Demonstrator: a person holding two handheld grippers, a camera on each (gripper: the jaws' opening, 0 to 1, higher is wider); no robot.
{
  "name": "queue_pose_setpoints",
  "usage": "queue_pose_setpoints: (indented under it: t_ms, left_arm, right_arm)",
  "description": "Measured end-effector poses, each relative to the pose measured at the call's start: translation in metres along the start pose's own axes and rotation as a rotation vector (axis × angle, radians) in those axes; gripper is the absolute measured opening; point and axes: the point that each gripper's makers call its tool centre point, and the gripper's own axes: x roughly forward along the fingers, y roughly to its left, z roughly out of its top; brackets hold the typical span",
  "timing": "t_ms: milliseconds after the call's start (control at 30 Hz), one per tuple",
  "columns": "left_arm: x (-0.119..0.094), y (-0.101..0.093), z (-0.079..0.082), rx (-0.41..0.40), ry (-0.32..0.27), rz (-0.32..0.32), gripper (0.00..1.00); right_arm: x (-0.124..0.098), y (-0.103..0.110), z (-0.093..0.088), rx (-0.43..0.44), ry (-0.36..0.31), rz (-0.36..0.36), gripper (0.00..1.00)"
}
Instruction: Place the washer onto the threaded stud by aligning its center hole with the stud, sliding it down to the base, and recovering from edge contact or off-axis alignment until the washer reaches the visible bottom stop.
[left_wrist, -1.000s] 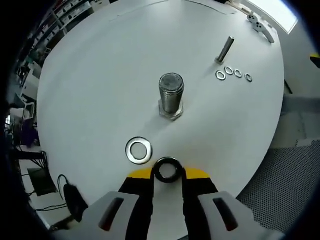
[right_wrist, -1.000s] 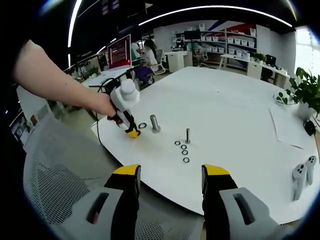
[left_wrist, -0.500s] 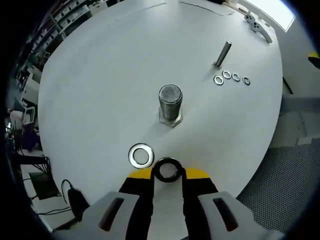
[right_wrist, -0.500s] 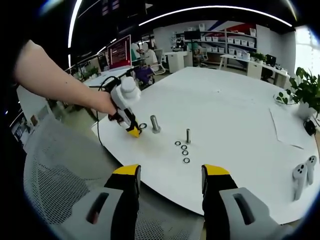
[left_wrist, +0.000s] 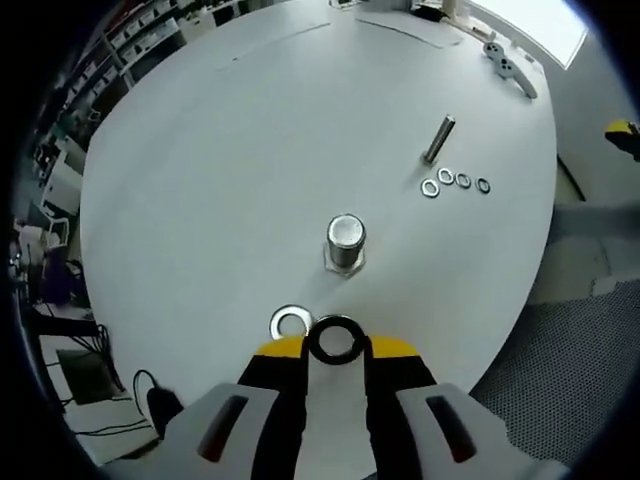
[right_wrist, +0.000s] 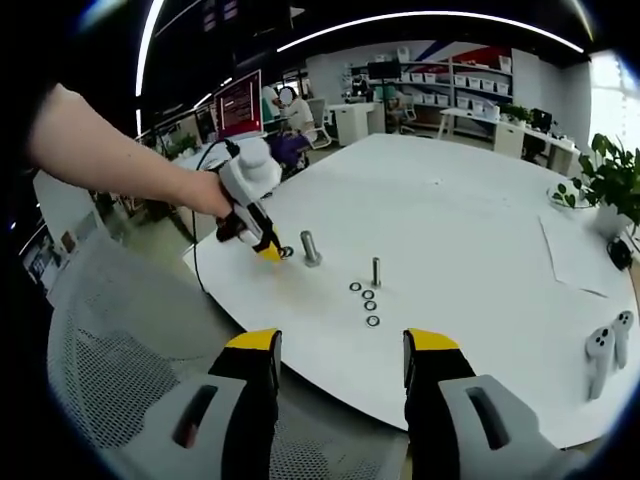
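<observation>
left gripper (left_wrist: 335, 345) clenched on dark washer (left_wrist: 335, 340), raised to clear threaded stud (left_wrist: 345, 243) at 12 o'clock; right gripper (right_wrist: 340, 355) released, idle.

Left gripper (right_wrist: 268, 250) now raised and drawn back from the threaded stud (left_wrist: 345, 243), seen from the right gripper view higher at left of centre. In the left gripper view, stud smaller and seen more from above; loose washer (left_wrist: 290, 323) now just beside the dark washer (left_wrist: 335, 340) pinched between the fingers (left_wrist: 283, 350).
</observation>
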Motion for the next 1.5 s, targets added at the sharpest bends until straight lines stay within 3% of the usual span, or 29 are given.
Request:
queue_pose_setpoints:
  t_ms: [600, 1500]
  left_arm:
    - [-0.026, 0.003, 0.036, 0.042, -0.07, -0.011, 0.19]
    - [-0.022, -0.006, 0.063, 0.099, -0.075, -0.028, 0.19]
  right_arm:
    - [0.0, 0.0, 0.0, -0.001, -0.001, -0.002, 0.51]
    - [-0.001, -0.002, 0.0, -0.004, -0.002, -0.011, 0.51]
